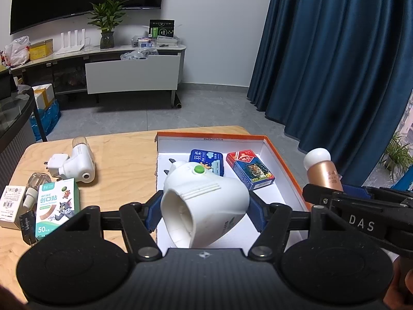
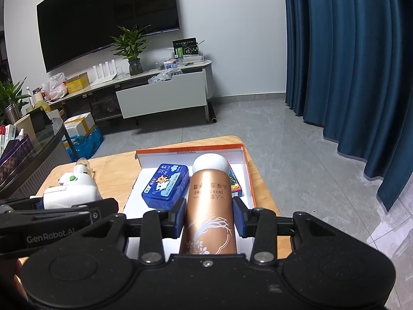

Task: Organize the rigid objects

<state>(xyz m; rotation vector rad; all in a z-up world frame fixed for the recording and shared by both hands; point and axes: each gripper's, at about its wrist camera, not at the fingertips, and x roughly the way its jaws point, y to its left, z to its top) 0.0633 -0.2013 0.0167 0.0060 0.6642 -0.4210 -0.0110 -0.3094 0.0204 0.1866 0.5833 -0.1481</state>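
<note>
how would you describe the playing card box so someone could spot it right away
Start at the wooden table and find the shallow orange-edged box with the white inside. Two flat packs lie at its far end; the playing card box is the right one, next to the blue tin. It is red and dark blue with a tiger picture, where the tin is plain blue with rounded corners.
</note>
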